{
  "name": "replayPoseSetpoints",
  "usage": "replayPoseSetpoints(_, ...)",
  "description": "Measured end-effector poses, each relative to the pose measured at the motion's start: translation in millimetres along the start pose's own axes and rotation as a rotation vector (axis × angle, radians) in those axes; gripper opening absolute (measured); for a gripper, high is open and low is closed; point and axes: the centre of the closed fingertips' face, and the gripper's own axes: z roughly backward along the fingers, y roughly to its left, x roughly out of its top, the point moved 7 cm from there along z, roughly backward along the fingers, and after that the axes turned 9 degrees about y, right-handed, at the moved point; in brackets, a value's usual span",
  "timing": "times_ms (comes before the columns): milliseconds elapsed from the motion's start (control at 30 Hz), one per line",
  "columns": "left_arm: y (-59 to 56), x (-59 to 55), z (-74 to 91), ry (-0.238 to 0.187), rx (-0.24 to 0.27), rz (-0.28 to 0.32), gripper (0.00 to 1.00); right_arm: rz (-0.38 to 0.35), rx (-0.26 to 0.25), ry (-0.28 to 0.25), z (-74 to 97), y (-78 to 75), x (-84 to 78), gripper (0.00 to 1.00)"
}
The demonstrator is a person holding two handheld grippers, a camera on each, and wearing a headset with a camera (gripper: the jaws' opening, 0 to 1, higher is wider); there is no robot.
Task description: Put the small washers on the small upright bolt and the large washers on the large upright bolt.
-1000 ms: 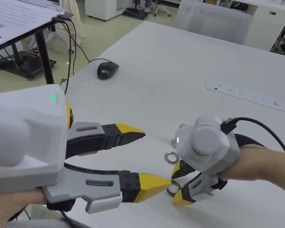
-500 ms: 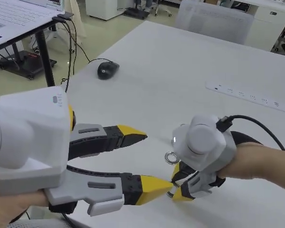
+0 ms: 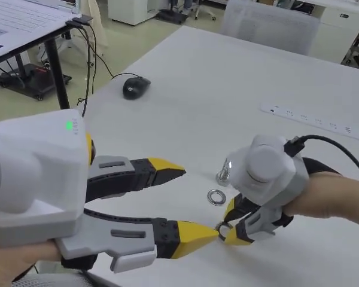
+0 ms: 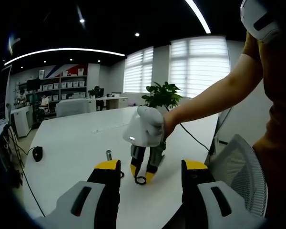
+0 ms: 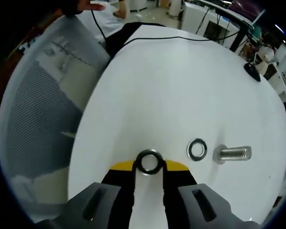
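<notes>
Off the worktop, lower centre, a washer has been lifted in the clenched right tongs, ready for the bolt; left tongs released.

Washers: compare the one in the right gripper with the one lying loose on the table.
The held washer is clamped in the jaws of the right gripper; the loose washer lies flat on the table, untouched. The loose washer sits beside the upright bolt; the held washer is farther from it. Both are metal rings, neither on the bolt.
</notes>
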Motion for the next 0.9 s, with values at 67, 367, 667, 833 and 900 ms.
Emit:
replayPoseSetpoints(67, -0.1, -0.1, -0.5, 0.003, -0.001, -0.001, 0.50, -0.003, -0.017, -0.001, 6.7, -4.6, -2.0, 0.21)
replayPoseSetpoints(367, -0.8, 1.2, -4.0, 0.004, -0.012, -0.004, 0.50, -0.027, -0.100, -0.016, 46.0, -37.2, -7.1, 0.21)
replayPoseSetpoints(667, -1.8, 3.0, -6.4, 0.004, -0.023, -0.006, 0.50, -0.023, -0.188, -0.009, 70.6, -74.0, -1.0, 0.21)
replayPoseSetpoints(833, -1.0, 2.6, -6.9, 0.007, -0.023, -0.001, 0.50, -0.002, -0.197, 0.006, 67.6, -86.2, 7.0, 0.21)
replayPoseSetpoints(900, 0.1, 2.6, -6.6, 0.009, -0.020, 0.001, 0.50, 0.006, -0.195, 0.011, 65.2, -91.6, 10.9, 0.21)
